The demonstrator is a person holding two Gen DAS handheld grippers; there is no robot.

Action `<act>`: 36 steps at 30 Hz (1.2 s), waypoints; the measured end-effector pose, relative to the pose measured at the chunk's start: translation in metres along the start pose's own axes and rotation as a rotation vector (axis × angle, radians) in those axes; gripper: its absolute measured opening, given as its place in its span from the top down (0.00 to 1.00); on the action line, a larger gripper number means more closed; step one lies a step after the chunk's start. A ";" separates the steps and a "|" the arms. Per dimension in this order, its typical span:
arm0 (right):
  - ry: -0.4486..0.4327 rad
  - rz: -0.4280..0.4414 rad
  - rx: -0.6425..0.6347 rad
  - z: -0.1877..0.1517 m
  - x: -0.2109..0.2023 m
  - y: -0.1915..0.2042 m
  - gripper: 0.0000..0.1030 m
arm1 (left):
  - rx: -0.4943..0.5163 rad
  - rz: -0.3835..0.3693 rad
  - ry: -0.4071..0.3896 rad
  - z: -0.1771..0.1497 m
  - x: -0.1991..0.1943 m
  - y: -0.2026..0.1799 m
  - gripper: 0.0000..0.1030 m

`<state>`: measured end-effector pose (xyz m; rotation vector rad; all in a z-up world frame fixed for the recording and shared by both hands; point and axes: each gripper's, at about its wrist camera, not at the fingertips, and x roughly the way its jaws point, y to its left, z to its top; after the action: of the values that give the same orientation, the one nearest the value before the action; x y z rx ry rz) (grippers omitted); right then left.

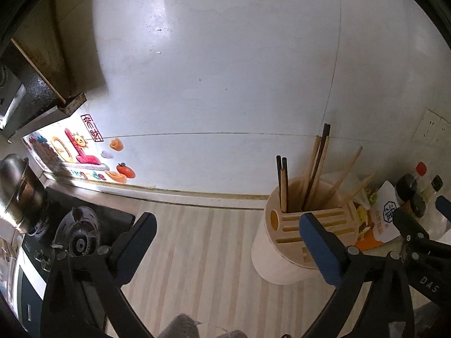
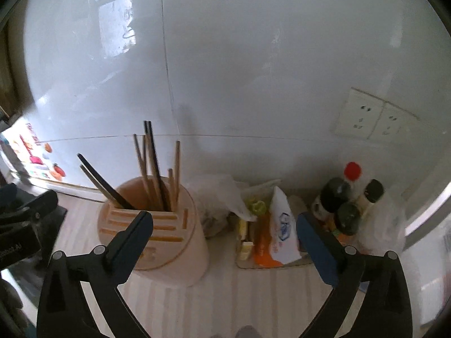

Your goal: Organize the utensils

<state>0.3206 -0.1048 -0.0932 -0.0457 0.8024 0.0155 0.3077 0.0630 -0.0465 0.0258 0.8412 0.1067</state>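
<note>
Hovering spread wide and empty, left gripper (image 1: 228, 233) and right gripper (image 2: 225, 231) fingers over striped tabletop (image 1: 197, 253). Beige utensil holder (image 2: 157, 233) just beyond, between both, chopsticks (image 2: 152, 169) standing in it. Sauce bottles (image 2: 346, 197) and packets (image 2: 282, 225) further right by wall.
</note>
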 end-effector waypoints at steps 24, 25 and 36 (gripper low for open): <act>-0.157 -0.082 0.059 -0.056 -0.156 -0.020 0.00 | 0.002 -0.039 -0.160 -0.074 -0.156 0.010 0.00; -0.167 -0.080 0.060 -0.062 -0.170 -0.021 0.00 | 0.001 -0.045 -0.166 -0.078 -0.165 0.011 0.00; -0.260 -0.111 0.064 -0.115 -0.290 -0.023 0.00 | 0.003 -0.085 -0.231 -0.128 -0.257 0.028 0.00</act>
<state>0.0371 -0.1323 0.0368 -0.0267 0.5389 -0.1071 0.0402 0.0614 0.0612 0.0048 0.6110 0.0218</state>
